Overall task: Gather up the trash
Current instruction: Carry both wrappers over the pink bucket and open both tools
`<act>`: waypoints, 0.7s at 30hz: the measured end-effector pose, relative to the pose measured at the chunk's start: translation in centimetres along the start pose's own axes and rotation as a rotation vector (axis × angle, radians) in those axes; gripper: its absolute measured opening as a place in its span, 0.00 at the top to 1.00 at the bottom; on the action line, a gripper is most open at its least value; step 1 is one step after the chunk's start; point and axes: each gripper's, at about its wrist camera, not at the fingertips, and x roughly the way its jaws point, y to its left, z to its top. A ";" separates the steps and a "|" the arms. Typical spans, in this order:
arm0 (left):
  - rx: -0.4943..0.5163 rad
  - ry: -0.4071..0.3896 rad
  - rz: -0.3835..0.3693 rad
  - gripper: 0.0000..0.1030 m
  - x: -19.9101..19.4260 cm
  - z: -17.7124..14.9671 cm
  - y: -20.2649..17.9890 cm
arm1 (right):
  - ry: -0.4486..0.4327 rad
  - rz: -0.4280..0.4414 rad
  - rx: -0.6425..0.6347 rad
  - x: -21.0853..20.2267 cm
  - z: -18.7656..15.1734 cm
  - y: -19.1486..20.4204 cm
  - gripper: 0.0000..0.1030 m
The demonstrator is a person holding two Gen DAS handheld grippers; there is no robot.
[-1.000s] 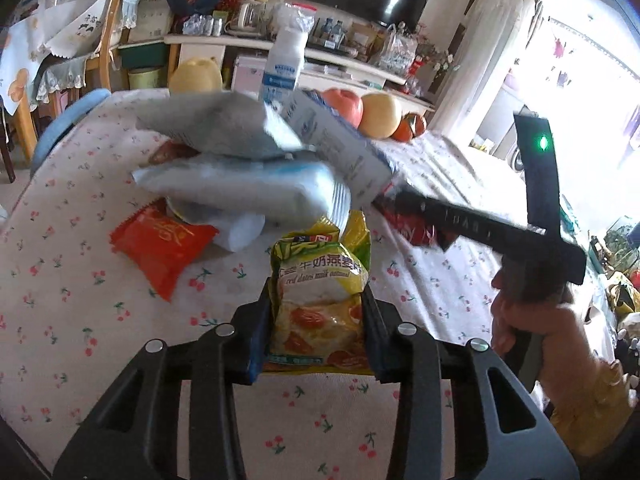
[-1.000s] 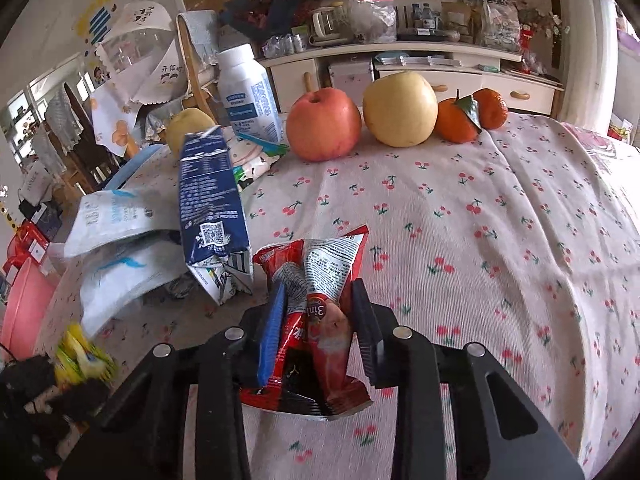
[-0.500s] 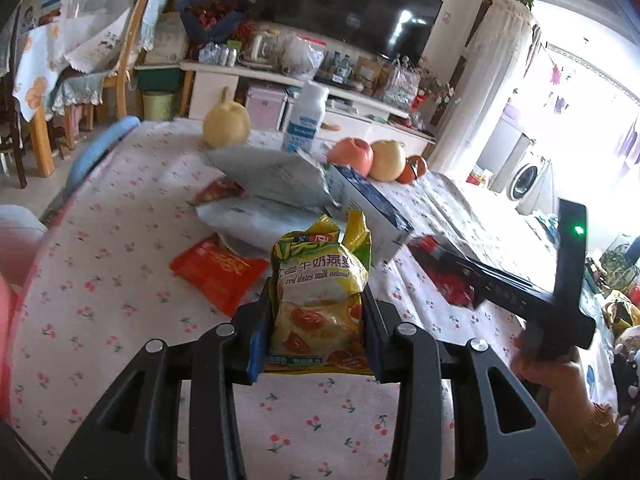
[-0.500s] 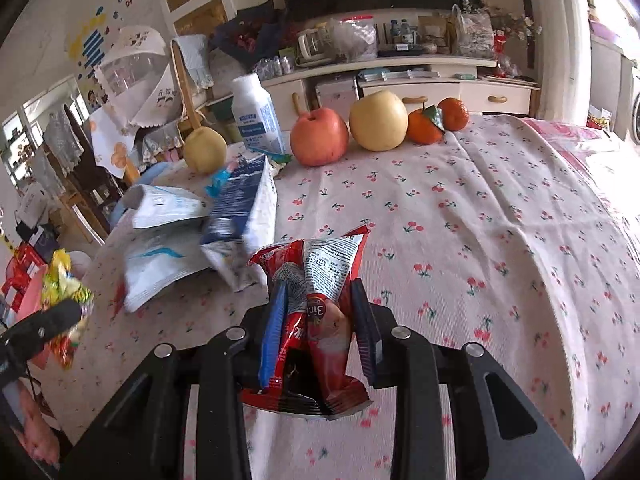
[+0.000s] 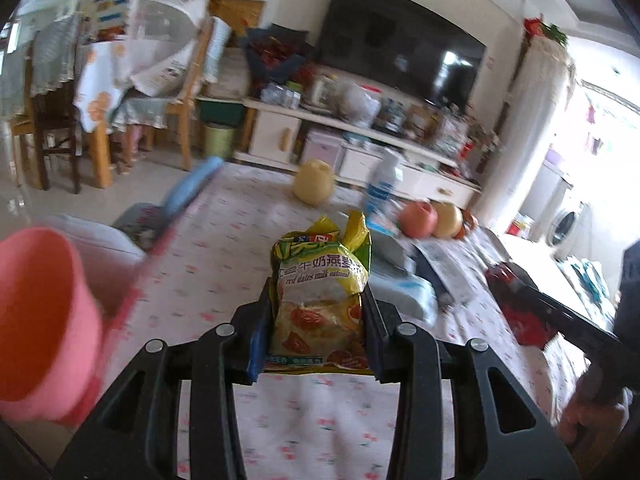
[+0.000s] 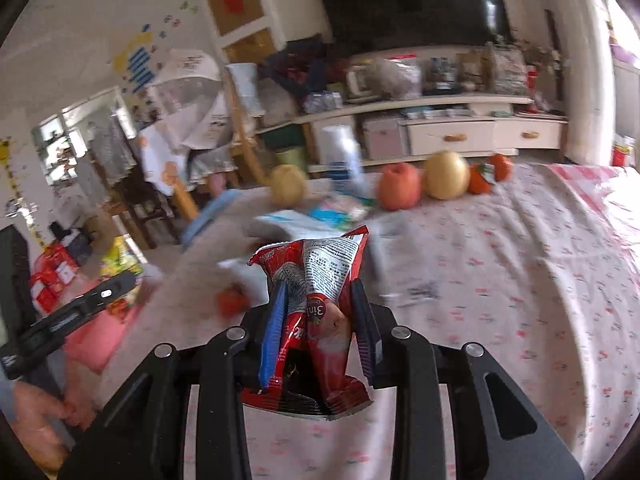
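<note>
My left gripper (image 5: 316,320) is shut on a yellow oatmeal packet (image 5: 320,280) and holds it above the table's left part, near a pink bin (image 5: 40,320) at the left edge. My right gripper (image 6: 320,324) is shut on a red snack wrapper (image 6: 320,280) held above the flowered tablecloth (image 6: 500,300). More white and blue wrappers (image 6: 296,224) and a small orange-red packet (image 6: 232,302) lie on the table. The right gripper and its wrapper also show in the left wrist view (image 5: 516,304).
An apple (image 6: 399,186), a pear (image 6: 446,175), tangerines (image 6: 490,174), another pear (image 6: 287,184) and a white bottle (image 6: 344,160) stand at the table's far edge. A chair, a sideboard and a TV lie beyond. The pink bin also shows at the left in the right wrist view (image 6: 96,340).
Both grippers have pulled back and swung left with their packets still held. The table's wrappers now look farther away and the pink bin has come into the left wrist view.
</note>
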 end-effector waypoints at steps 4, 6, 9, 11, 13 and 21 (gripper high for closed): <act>-0.064 -0.042 0.079 0.61 -1.6 0.9 3.5 | 0.024 0.106 -0.049 1.1 0.8 4.8 0.68; -0.098 -0.063 0.127 0.61 -2.5 1.2 5.5 | 0.037 0.168 -0.092 2.0 1.3 8.3 0.68; -0.165 -0.096 0.210 0.61 -3.8 1.6 9.0 | 0.055 0.251 -0.148 3.4 1.8 13.1 0.68; -0.212 -0.112 0.260 0.61 -4.6 1.6 11.4 | 0.069 0.301 -0.176 4.5 2.0 16.1 0.68; -0.283 -0.125 0.296 0.61 -5.3 1.4 14.0 | 0.090 0.353 -0.202 5.7 2.0 19.1 0.68; -0.423 -0.140 0.445 0.61 -6.5 0.6 20.8 | 0.168 0.470 -0.325 11.8 1.3 30.7 0.67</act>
